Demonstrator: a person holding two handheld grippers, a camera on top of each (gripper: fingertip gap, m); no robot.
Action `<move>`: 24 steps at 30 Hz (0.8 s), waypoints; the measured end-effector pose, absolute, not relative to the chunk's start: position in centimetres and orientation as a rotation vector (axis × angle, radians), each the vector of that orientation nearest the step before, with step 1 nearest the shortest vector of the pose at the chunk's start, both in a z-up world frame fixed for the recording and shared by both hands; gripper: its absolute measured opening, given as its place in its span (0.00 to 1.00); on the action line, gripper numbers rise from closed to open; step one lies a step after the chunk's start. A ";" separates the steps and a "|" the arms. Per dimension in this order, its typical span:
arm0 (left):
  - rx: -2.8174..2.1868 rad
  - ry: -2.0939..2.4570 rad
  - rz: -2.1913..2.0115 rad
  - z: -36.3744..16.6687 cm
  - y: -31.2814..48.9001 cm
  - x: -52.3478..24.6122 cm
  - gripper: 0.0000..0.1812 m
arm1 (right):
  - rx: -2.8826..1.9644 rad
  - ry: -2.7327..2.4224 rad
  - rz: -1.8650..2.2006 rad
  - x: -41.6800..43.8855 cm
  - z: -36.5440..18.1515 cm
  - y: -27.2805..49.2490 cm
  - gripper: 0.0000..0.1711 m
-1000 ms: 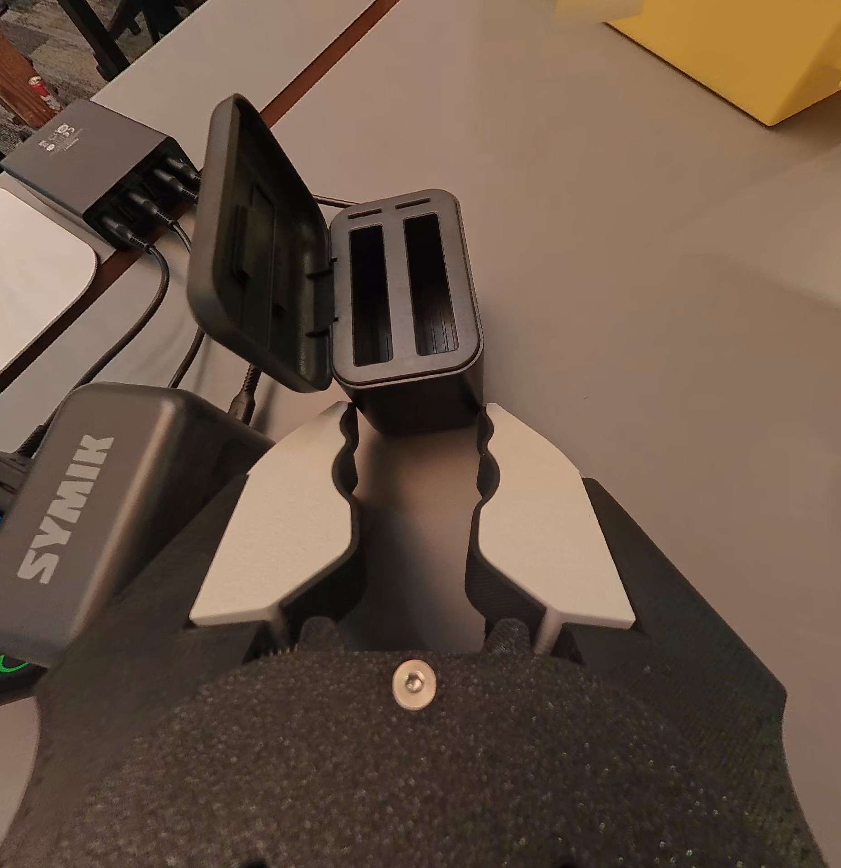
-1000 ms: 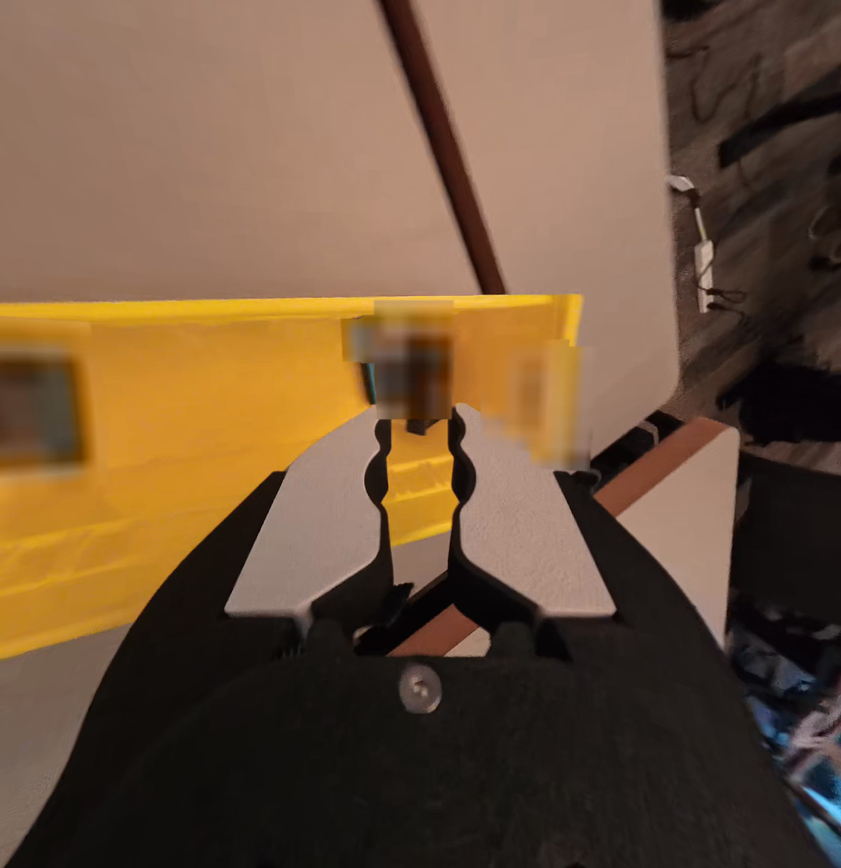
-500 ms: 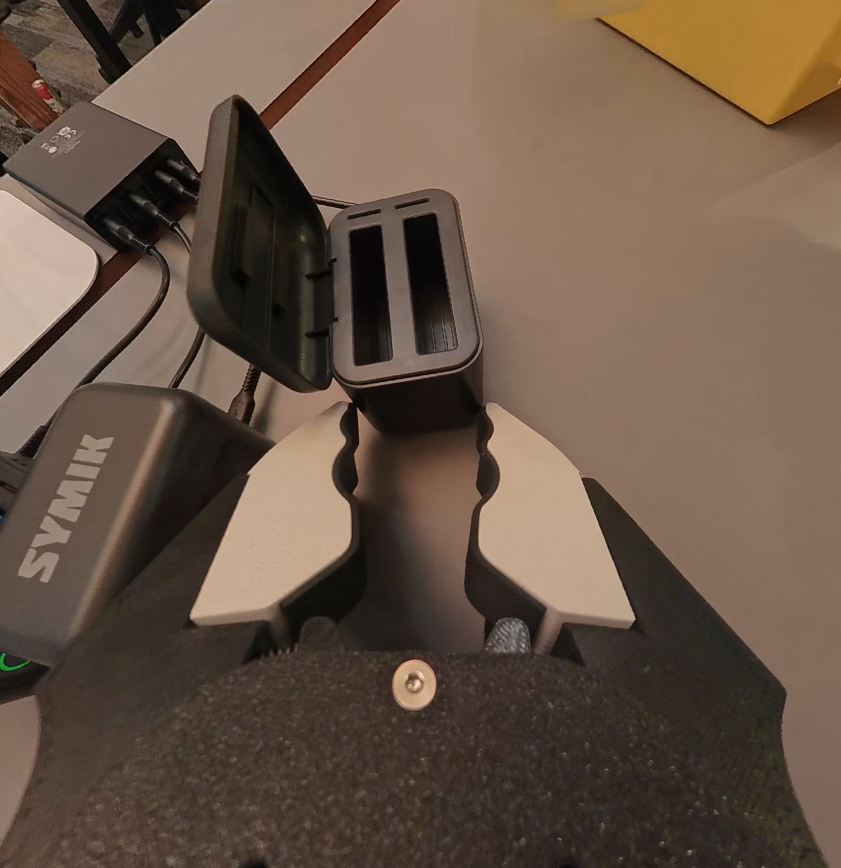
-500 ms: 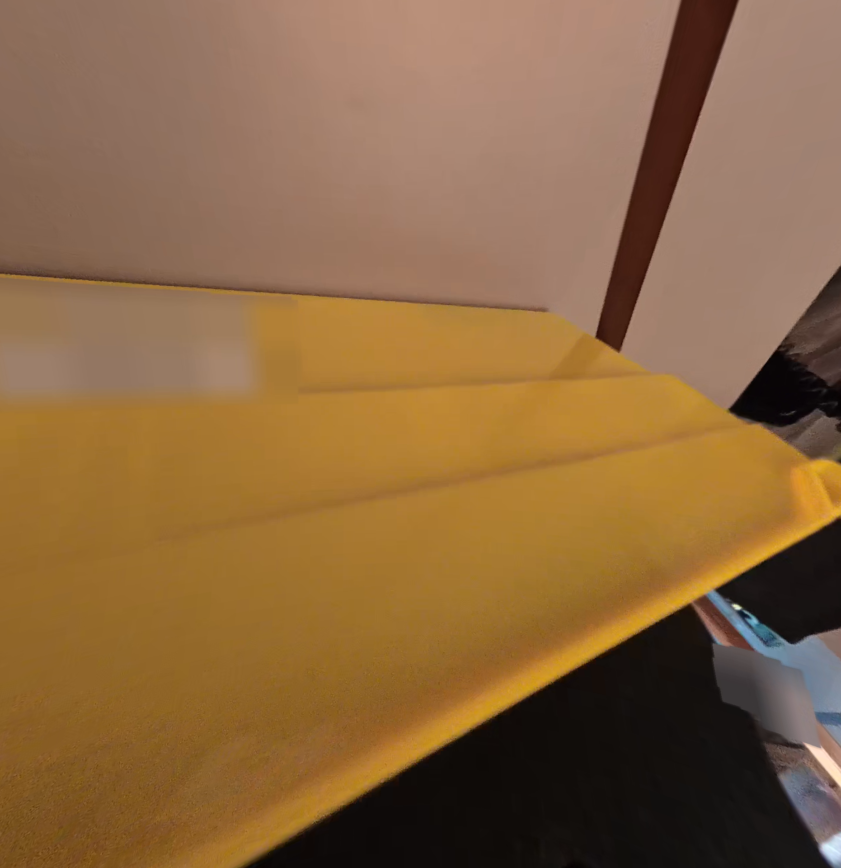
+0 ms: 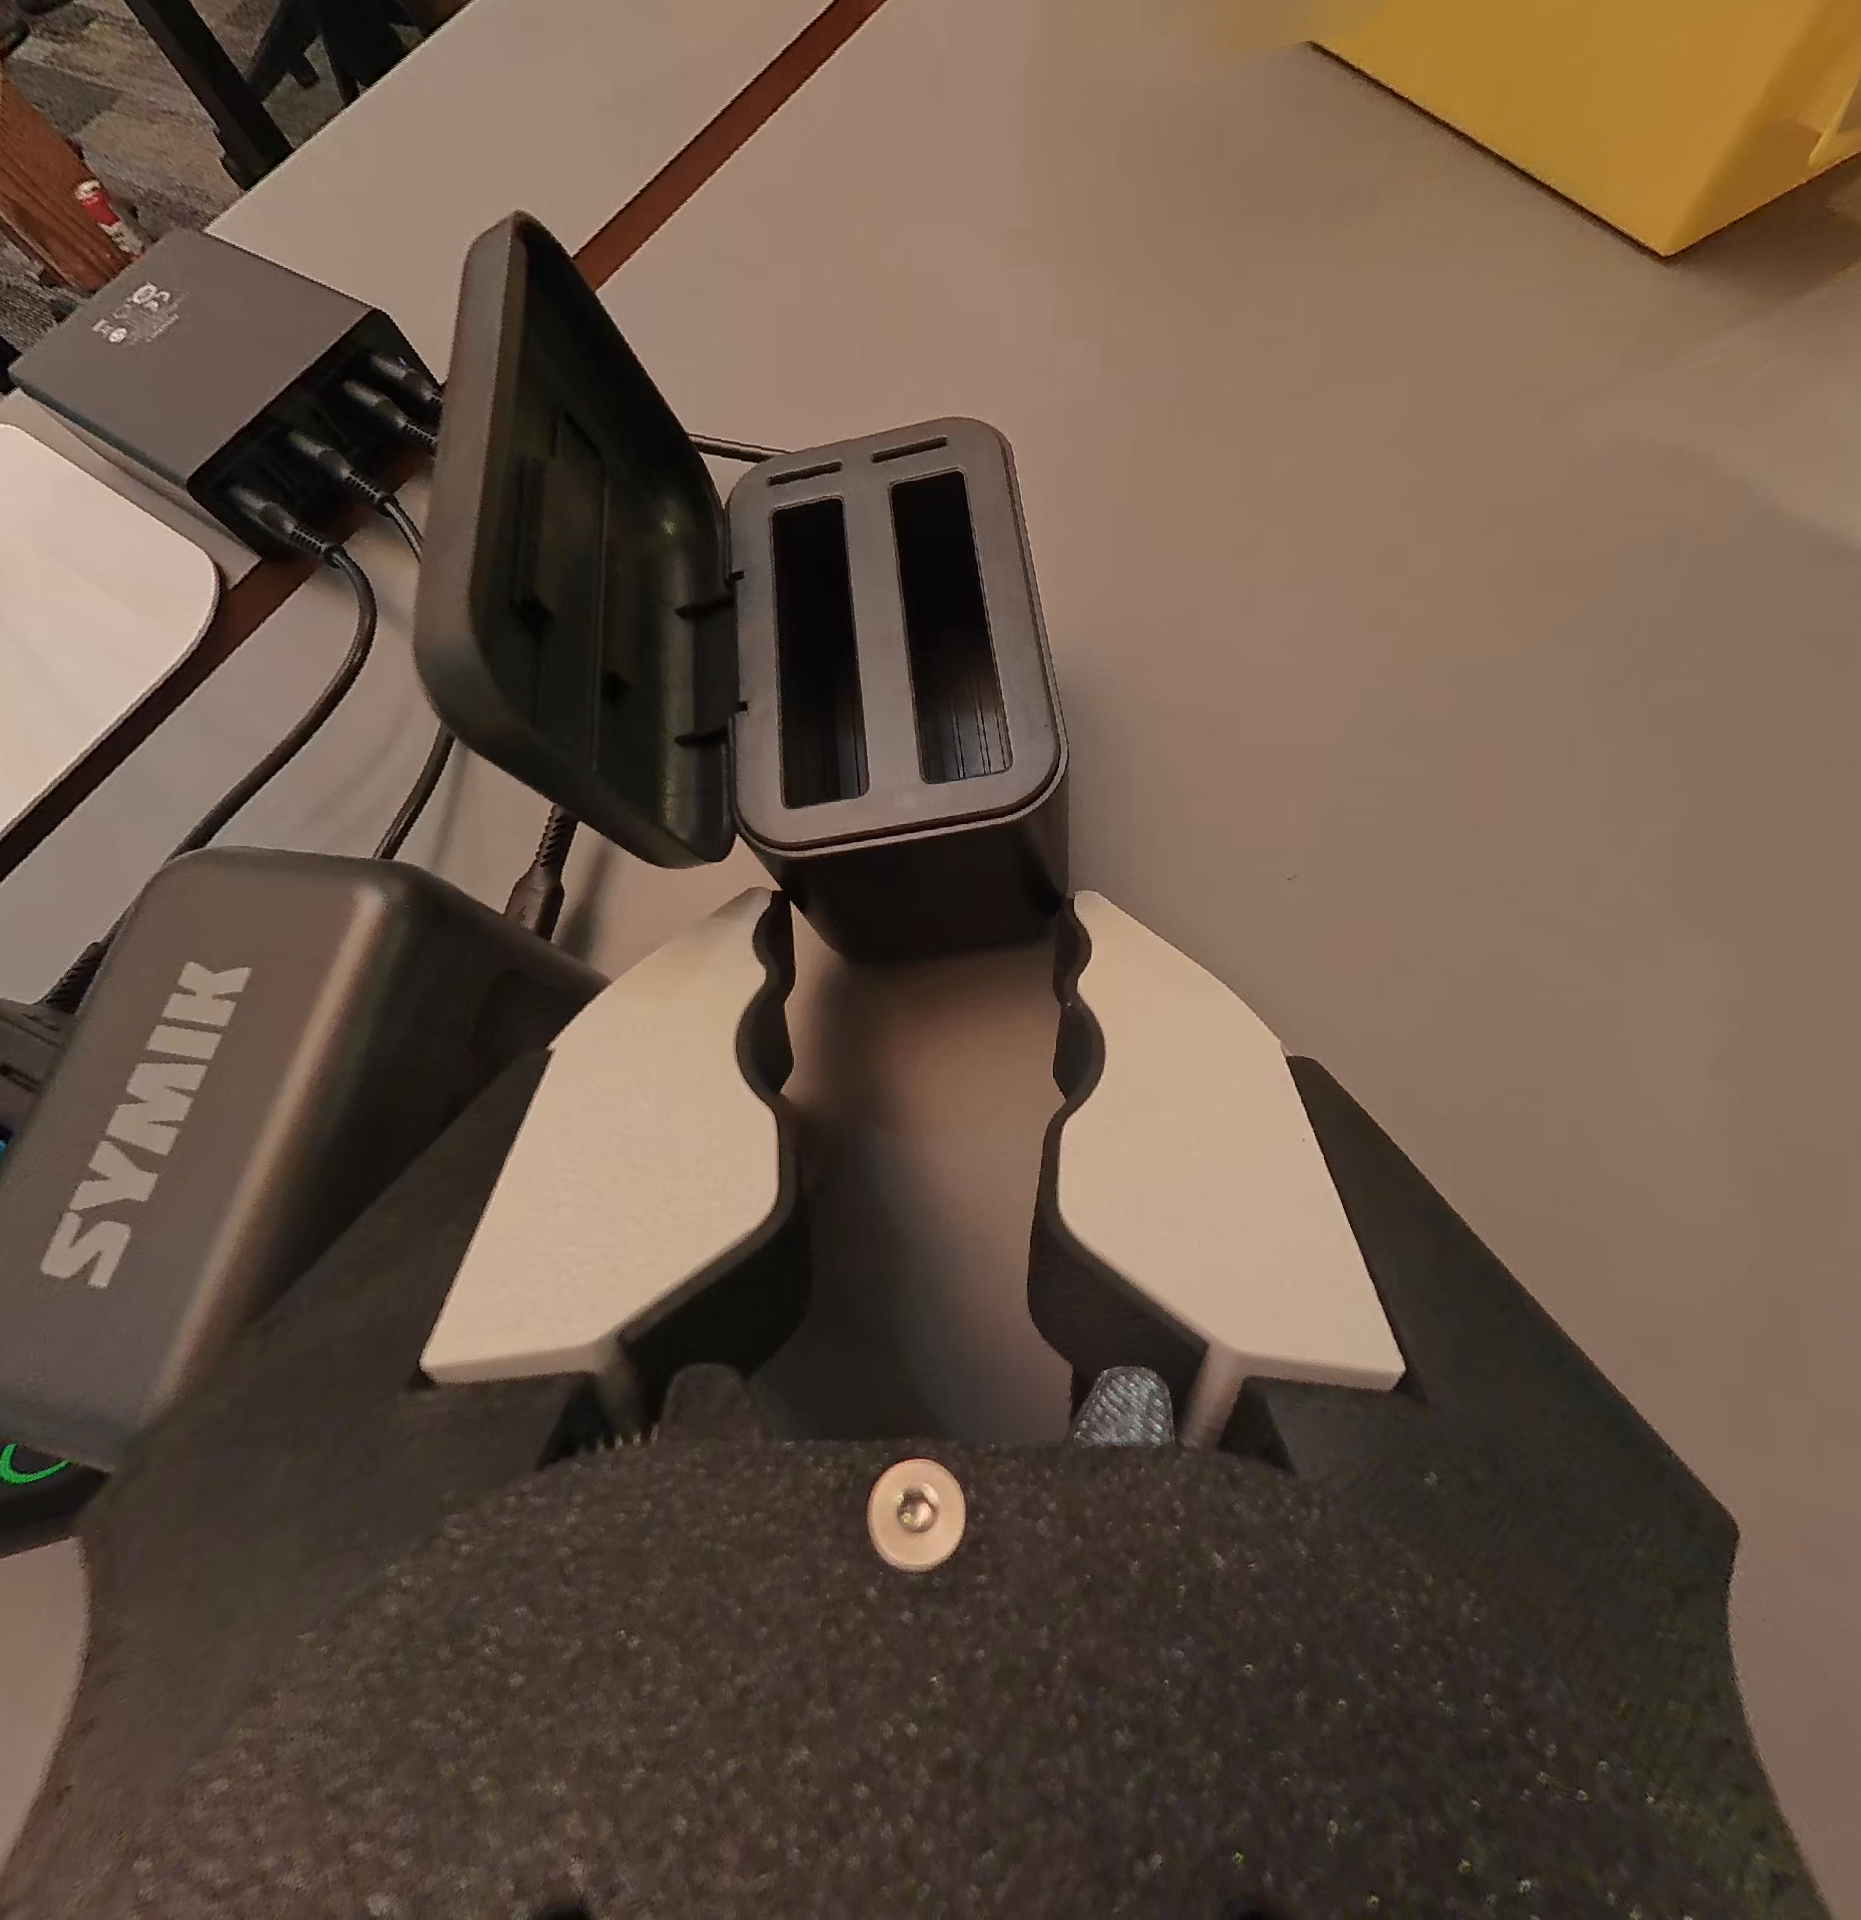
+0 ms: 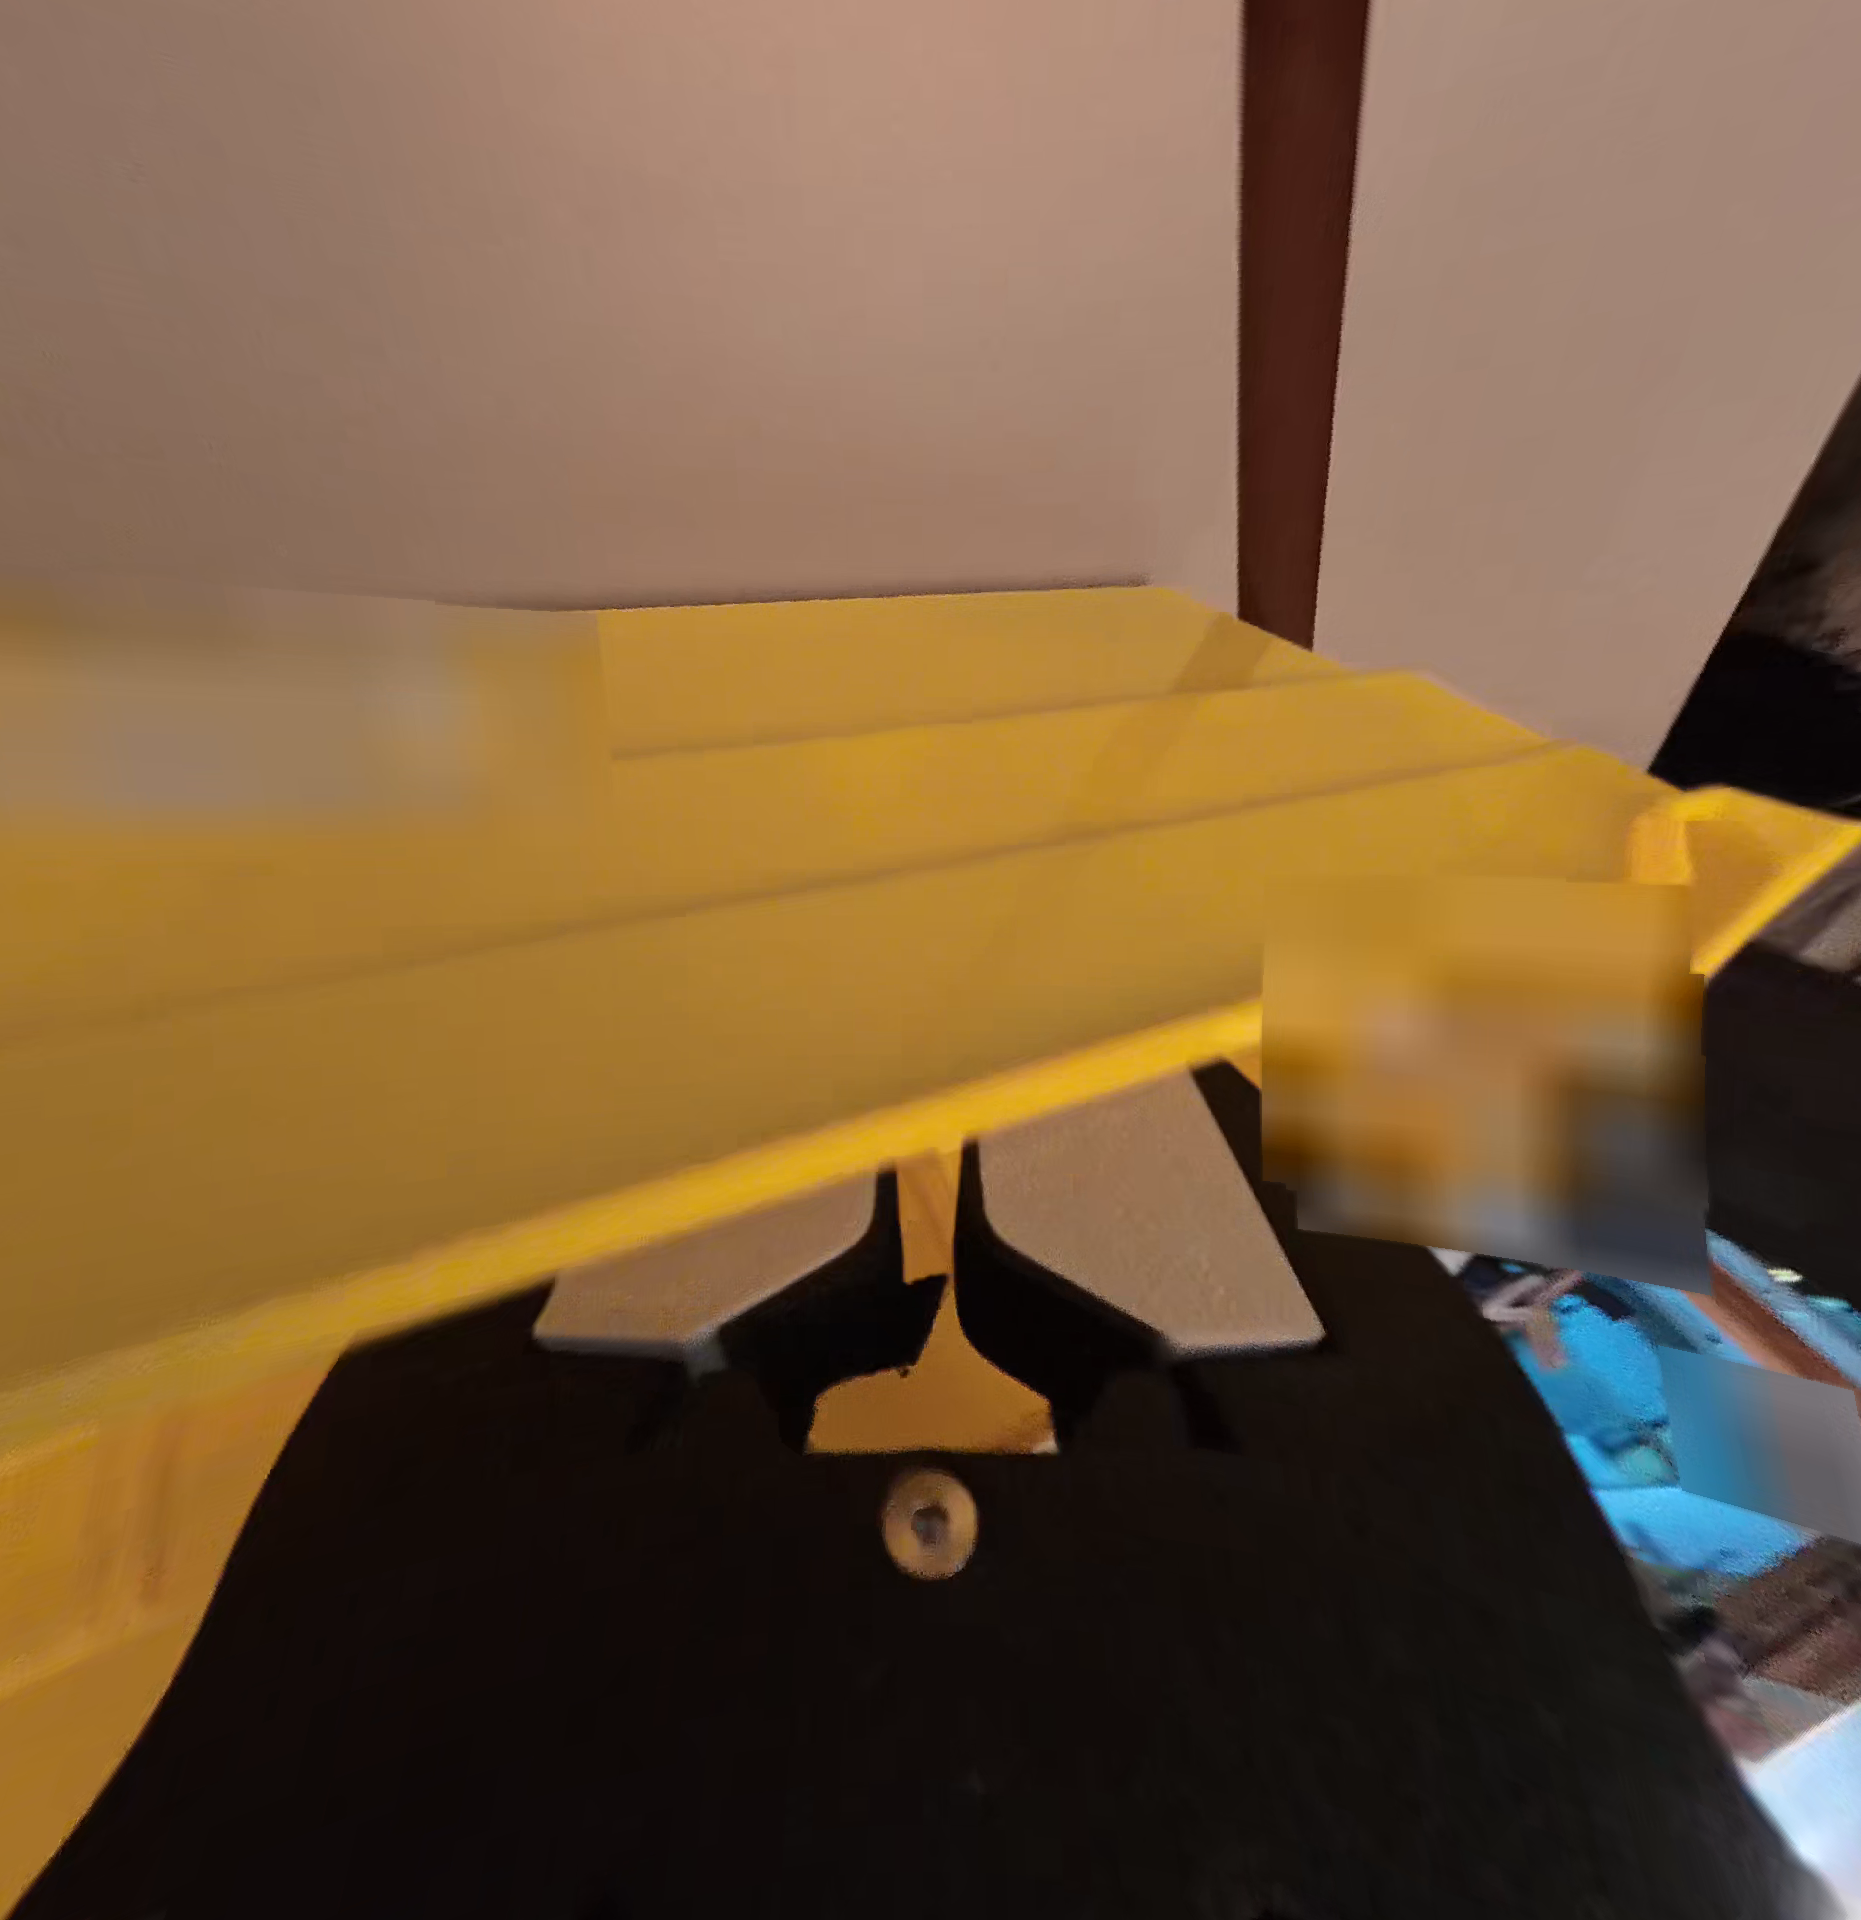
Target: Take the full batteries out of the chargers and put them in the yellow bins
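Observation:
A black charger [image 5: 905, 665] stands on the grey table with its lid [image 5: 562, 540] swung open to the left. Both of its slots are empty. My left gripper [image 5: 921, 909] has one fingertip on each side of the charger's near end and touches it on both sides. A yellow bin [image 5: 1632, 114] sits at the far right in the left wrist view. In the right wrist view the yellow bin [image 6: 801, 935] fills the middle. Its rim hides the tips of my right gripper [image 6: 926, 1174]. The jaws stand nearly together. No battery shows.
A second black charger [image 5: 209, 1122], closed, lies at the left beside my left gripper. A black power hub [image 5: 209, 364] with several cables and a white device [image 5: 64, 582] sit farther left. A brown gap [image 5: 697, 135] runs between the two tabletops.
The left gripper and charger have not moved. The right gripper held a small dark thing before the bin a second ago. Now the bin's rim covers its tips and its fingers stand closer together.

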State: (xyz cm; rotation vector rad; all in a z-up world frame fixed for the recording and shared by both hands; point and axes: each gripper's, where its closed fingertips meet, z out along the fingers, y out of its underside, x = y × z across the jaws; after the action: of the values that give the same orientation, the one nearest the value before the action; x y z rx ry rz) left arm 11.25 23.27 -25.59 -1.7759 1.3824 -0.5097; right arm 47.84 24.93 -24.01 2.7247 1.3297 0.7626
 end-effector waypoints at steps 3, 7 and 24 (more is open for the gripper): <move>-1.776 1.382 -0.510 -25.6 23.3 11.2 0.27 | 2.811 1.175 0.667 47.9 -23.2 24.8 0.02; -1.776 1.382 -0.510 -25.6 23.3 11.2 0.27 | 2.898 1.049 0.488 47.8 -22.9 25.0 0.02; -1.775 1.383 -0.510 -25.6 23.2 11.3 0.26 | 3.002 1.001 0.894 51.2 -21.2 29.2 0.00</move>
State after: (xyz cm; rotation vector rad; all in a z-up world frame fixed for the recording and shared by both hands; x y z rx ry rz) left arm 11.27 23.24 -25.60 -1.7749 1.3830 -0.5102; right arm 51.24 29.16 -21.18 3.0019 1.0012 0.8936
